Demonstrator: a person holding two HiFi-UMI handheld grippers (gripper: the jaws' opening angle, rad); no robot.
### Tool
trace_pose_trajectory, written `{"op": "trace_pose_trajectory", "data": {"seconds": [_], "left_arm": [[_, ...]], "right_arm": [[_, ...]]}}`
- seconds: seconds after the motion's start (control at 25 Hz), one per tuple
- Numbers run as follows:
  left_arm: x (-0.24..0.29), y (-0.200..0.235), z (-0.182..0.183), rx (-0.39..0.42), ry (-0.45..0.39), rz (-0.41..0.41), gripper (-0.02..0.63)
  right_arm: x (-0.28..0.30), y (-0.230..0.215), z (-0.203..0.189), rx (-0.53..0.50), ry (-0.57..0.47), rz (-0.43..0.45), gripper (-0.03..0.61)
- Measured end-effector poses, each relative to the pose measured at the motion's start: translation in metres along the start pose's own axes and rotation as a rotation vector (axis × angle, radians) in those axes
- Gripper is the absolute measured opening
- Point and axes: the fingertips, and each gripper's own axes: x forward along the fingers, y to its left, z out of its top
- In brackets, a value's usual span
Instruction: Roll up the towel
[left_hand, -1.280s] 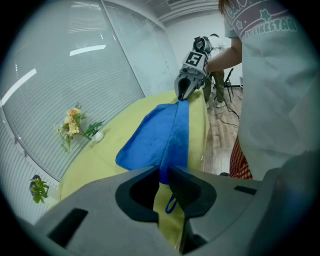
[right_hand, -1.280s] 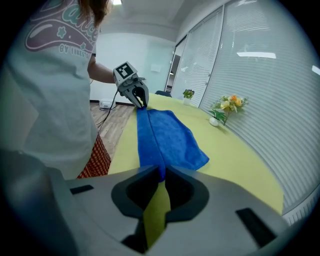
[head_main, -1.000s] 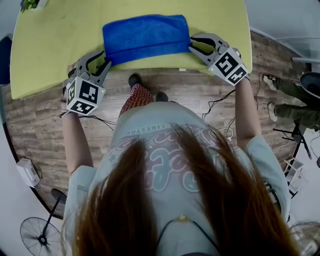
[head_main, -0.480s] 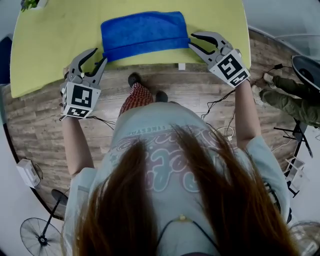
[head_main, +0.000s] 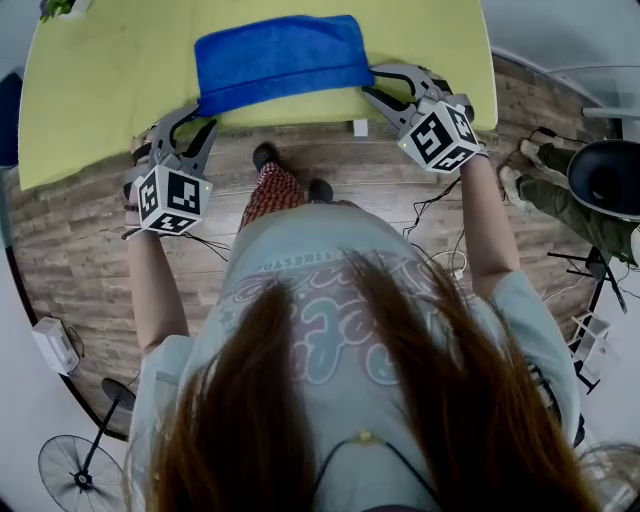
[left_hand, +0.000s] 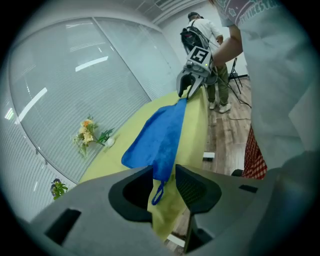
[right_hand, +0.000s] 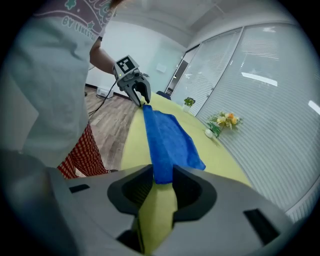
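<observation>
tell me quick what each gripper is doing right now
Left gripper: open, just been opening, blue towel corner between its jaws, not pinched.
Right gripper: open, just been opening, blue towel end between its jaws, not pinched.

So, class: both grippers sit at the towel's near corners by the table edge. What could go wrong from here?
The left gripper and right gripper have just been opening. A corner of the towel stands between each pair of jaws, ungripped, so uneven closing may skew the roll. The towel lies at the near edge of the table; a tug could drag it off.
</observation>
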Motion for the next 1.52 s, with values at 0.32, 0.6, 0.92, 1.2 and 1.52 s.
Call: {"op": "trace_pose_trajectory", "data": {"seconds": [0.32, 0.6, 0.92, 1.2, 1.52], "left_arm": [[0.006, 0.004, -0.005, 0.084, 0.049, 0.016, 0.123], [0.013, 0.001, -0.001, 0.128, 0.056, 0.025, 0.075], [0.01, -0.003, 0.001, 0.114, 0.042, 0.044, 0.04], [0.004, -0.008, 0.003, 0.044, 0.028, 0.063, 0.025], [-0.008, -0.02, 0.004, -0.003, 0.017, 0.083, 0.025]], "right_arm": [[0.004, 0.002, -0.006, -0.068, 0.032, -0.011, 0.106], [0.01, 0.004, -0.007, -0.122, 0.045, -0.02, 0.051], [0.005, 0.008, -0.008, -0.152, 0.048, -0.064, 0.032], [-0.003, 0.011, -0.007, -0.128, 0.032, -0.107, 0.029], [-0.013, 0.024, -0.005, -0.121, 0.019, -0.116, 0.028]]}}
